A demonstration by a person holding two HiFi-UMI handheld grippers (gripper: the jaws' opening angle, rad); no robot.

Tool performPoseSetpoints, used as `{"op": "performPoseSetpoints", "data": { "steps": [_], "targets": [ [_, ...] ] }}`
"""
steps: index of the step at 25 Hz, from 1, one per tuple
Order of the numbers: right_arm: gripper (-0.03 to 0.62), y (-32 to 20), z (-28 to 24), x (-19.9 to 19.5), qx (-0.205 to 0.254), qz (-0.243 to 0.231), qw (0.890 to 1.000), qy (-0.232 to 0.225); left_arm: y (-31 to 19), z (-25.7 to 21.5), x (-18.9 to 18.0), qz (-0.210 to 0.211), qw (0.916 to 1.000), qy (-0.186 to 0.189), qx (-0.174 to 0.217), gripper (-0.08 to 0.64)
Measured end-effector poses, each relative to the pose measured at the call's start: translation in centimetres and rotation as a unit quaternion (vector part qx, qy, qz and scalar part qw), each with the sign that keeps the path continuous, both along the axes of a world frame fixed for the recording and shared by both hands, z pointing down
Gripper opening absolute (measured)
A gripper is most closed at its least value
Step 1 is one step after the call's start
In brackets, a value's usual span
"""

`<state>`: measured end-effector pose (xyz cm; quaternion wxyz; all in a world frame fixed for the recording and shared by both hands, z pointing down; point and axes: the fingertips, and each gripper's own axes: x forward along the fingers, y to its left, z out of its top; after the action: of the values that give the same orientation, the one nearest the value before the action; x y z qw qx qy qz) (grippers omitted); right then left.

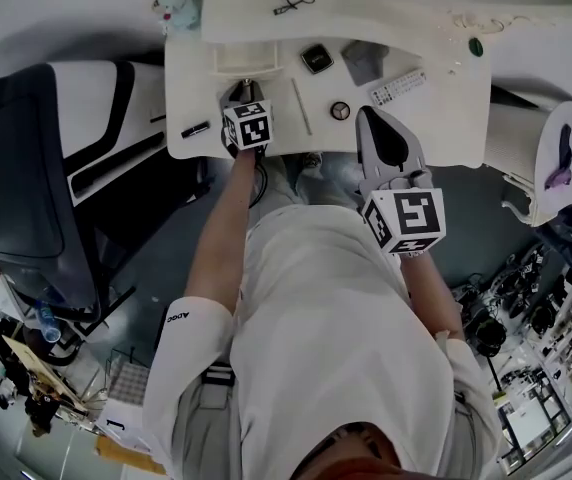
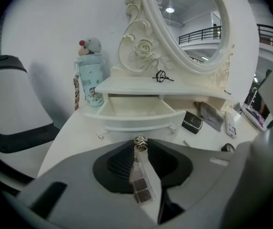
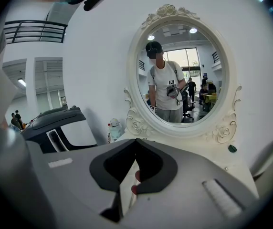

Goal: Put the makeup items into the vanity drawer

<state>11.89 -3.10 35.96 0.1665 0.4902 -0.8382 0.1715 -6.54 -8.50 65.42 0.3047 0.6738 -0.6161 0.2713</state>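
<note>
Slim eyeshadow palette (image 2: 141, 182) points toward the open white drawer (image 2: 141, 120).

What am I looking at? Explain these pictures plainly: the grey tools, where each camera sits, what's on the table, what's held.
No robot here: a person wears one camera on the head and holds a grey two-jaw gripper in each hand, each with its own camera. The head view looks down on a white vanity table; the other two look along the jaws. The left gripper is closed on an eyeshadow palette before the open drawer. The right gripper is shut, facing the mirror. On the table lie a small black case and a grey cloth.
</note>
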Motion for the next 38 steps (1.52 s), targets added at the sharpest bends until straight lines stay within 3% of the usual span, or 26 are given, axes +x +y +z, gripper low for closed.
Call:
{"op": "performPoseSetpoints", "data": {
  "steps": [4, 11, 14, 16, 19, 20, 21, 22, 31, 34, 35, 38],
  "targets": [
    [0.008, -0.3, 0.3, 0.3, -0.004, 0.005, 1.0, 0.003, -0.8, -0.6, -0.3, 0.0, 0.9997, 0.0, 0.023, 0.095],
    [0.008, -0.6, 0.7, -0.5, -0.008, 0.0, 1.0, 0.002, -0.8, 0.6, -0.5, 0.023, 0.9994, 0.006, -0.024, 0.101],
    [0.008, -0.7, 0.7, -0.9, -0.009, -0.001, 1.0, 0.001, -0.9, 0.6, -0.4, 0.026, 0.9983, -0.017, -0.05, 0.104],
    [0.008, -0.8, 0.6, -1.1, -0.008, 0.001, 1.0, 0.0, -1.0, 0.8, -0.1, 0.027, 0.9973, -0.016, -0.067, 0.166],
    [0.008, -1.1, 0.6, -1.0, -0.007, 0.006, 1.0, 0.001, -1.1, 1.5, 0.6, 0.019, 0.9938, 0.019, -0.108, 0.229],
    [0.008, -1.2, 0.6, -1.0, -0.007, 0.008, 1.0, 0.002, -1.1, 1.6, 0.4, 0.015, 0.9929, 0.019, -0.116, 0.214],
    [0.008, -1.3, 0.6, -0.9, -0.007, 0.01, 1.0, 0.002, -1.1, 1.7, 0.1, 0.012, 0.9924, 0.013, -0.122, 0.152],
    [0.008, -1.3, 0.6, -0.7, -0.007, 0.013, 1.0, 0.002, -1.1, 1.7, -0.1, 0.013, 0.9923, 0.005, -0.123, 0.148],
    [0.008, -2.0, 0.7, -0.9, -0.008, 0.022, 1.0, 0.003, -1.1, 1.7, -0.7, 0.018, 0.9977, -0.02, -0.062, 0.121],
    [0.008, -2.1, 0.9, -0.9, -0.011, 0.024, 1.0, 0.003, -0.9, 1.6, -0.3, 0.046, 0.9969, -0.023, -0.059, 0.136],
    [0.008, -2.1, 0.8, -1.0, -0.011, 0.024, 1.0, 0.003, -0.8, 1.4, -0.3, 0.061, 0.9961, -0.028, -0.057, 0.172],
    [0.008, -2.2, 0.6, -1.2, -0.006, 0.02, 1.0, 0.001, -0.4, -0.2, -0.5, 0.111, 0.9912, -0.054, -0.046, 0.193]
  ]
}}
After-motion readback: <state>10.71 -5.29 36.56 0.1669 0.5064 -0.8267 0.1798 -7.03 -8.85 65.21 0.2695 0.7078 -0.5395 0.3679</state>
